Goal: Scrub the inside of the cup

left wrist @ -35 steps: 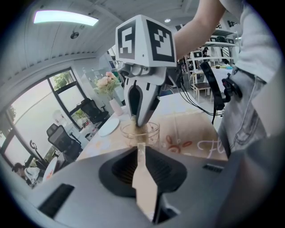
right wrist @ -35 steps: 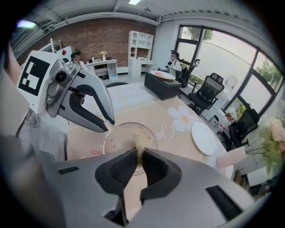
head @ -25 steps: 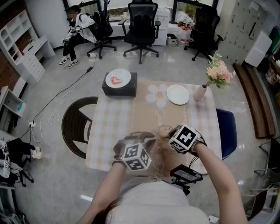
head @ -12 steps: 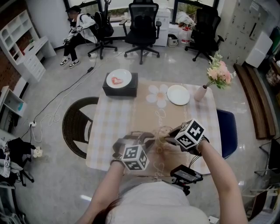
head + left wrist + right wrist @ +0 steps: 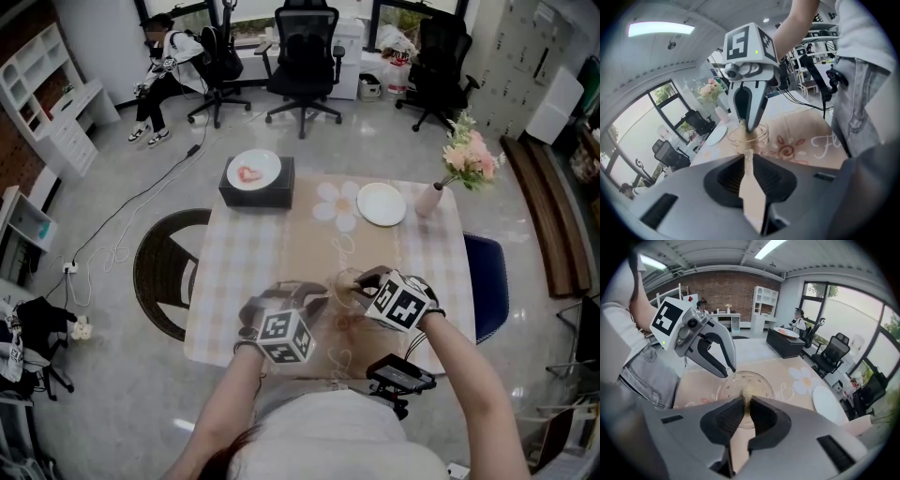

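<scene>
R gripper [image 5: 744, 411] rolled, scrubber [image 5: 746, 393] in cup [image 5: 761, 383]; L gripper [image 5: 746, 163] unchanged, clamping rim.

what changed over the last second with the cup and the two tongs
The right tongs rolled at the wrist, tipping one way and then back, with the scrubber gripped and down inside the cup. Nothing was taken hold of or let go. The left tongs stayed clamped on the cup's rim, and the cup kept its place on the table.
</scene>
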`<control>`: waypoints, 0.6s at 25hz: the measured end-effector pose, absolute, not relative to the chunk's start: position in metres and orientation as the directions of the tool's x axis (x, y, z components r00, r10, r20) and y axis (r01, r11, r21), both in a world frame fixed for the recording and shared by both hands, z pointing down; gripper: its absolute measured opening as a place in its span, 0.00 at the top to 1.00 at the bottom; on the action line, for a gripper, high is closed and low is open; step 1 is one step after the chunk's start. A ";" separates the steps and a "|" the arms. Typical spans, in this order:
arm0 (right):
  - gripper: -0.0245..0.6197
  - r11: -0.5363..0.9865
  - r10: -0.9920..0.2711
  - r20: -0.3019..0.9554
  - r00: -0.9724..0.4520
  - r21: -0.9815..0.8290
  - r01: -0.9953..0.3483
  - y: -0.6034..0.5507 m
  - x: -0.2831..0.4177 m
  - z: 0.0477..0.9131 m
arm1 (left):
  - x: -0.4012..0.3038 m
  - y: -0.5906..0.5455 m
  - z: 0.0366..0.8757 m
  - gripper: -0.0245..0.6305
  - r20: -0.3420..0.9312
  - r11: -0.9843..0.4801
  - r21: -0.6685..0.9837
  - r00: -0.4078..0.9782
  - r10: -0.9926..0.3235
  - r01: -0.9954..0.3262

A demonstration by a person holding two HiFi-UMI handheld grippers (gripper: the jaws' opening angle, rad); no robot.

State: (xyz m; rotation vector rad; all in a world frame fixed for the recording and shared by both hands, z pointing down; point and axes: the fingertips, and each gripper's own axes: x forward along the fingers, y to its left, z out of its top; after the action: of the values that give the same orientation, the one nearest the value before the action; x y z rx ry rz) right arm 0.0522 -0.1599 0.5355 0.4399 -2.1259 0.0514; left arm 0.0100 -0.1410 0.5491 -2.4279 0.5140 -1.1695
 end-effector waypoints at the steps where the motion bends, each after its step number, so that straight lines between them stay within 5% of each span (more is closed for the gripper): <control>1: 0.89 0.943 -0.256 0.826 -0.503 0.099 -0.318 -0.156 0.050 0.537 | 0.011 -0.141 0.549 0.88 0.651 -0.854 -0.497 0.585 -0.484 -0.154; 9: 0.89 0.971 -0.023 0.867 -0.497 -0.100 -0.219 -0.133 0.044 0.540 | 0.012 -0.140 0.547 0.88 0.650 -0.854 -0.497 0.585 -0.485 -0.155; 15: 0.89 0.962 -0.121 0.859 -0.497 -0.023 -0.273 -0.153 0.051 0.529 | 0.013 -0.141 0.548 0.88 0.650 -0.854 -0.498 0.587 -0.483 -0.151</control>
State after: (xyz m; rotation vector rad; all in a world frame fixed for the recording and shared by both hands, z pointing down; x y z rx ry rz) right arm 0.0510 -0.1532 0.5286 0.2776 -2.0942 0.1894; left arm 0.0127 -0.1406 0.5476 -2.4282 0.5104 -1.1644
